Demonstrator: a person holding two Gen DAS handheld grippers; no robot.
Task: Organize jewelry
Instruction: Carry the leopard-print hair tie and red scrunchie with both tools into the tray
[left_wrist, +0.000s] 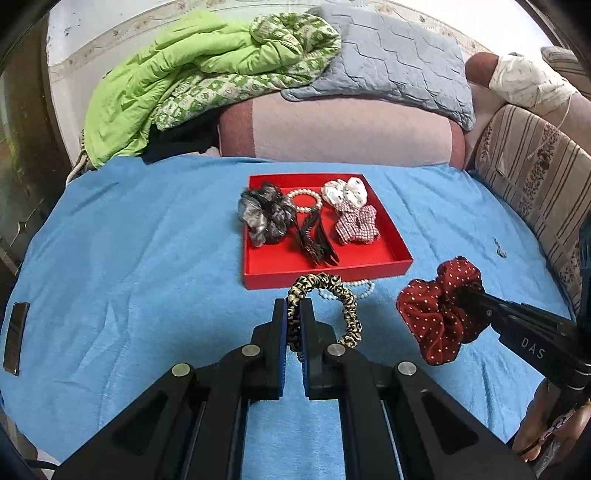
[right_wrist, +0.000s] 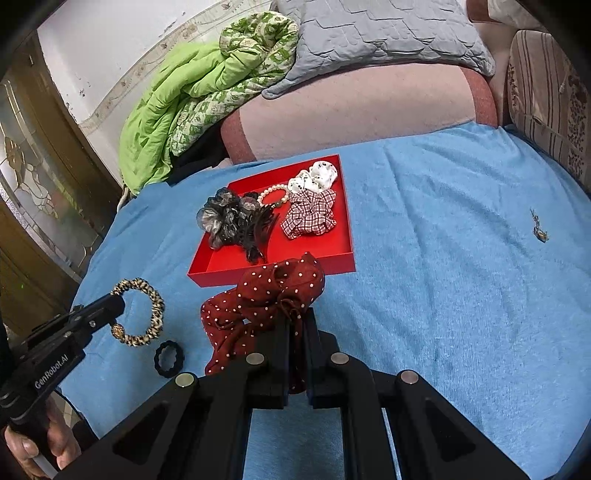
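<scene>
1. Two hand-held grippers work above a blue terry-textured cloth (left_wrist: 129, 240) spread over a bed.
2. Red tray (left_wrist: 402, 254): shallow, rectangular, with low rigid walls, resting on the cloth ahead of both grippers.
3. Tray contents: a grey-black sheer scrunchie (left_wrist: 264, 216) at its left side; a pearl-bead bracelet (left_wrist: 304, 199) just beside it; black toothed hair clips (left_wrist: 317, 240) at centre; a white spotted scrunchie (left_wrist: 345, 192) at the far right, touching a red-checked fabric scrunchie (left_wrist: 356, 225) in front of it.
4. Left gripper (left_wrist: 294, 314): jaws clamped nearly together on the leopard-print scrunchie (left_wrist: 347, 306), a thin gathered satin ring pinched at one side, just in front of the tray's near wall.
5. Pearl strand (left_wrist: 360, 286): white beads lying on the cloth between that ring and the tray.
6. Right gripper (right_wrist: 295, 325): jaws closed tight on the dark red polka-dot scrunchie (right_wrist: 258, 306), a bulky ruffled fabric hanging to the gripper's left, near the tray's front edge.
7. Black ridged hair tie (right_wrist: 169, 358): a small ring lying on the cloth, near the leopard-print ring in the right wrist view.
8. Backdrop: a green quilted blanket (left_wrist: 159, 85) and a grey quilted pillow (left_wrist: 391, 62), piled behind.
</scene>
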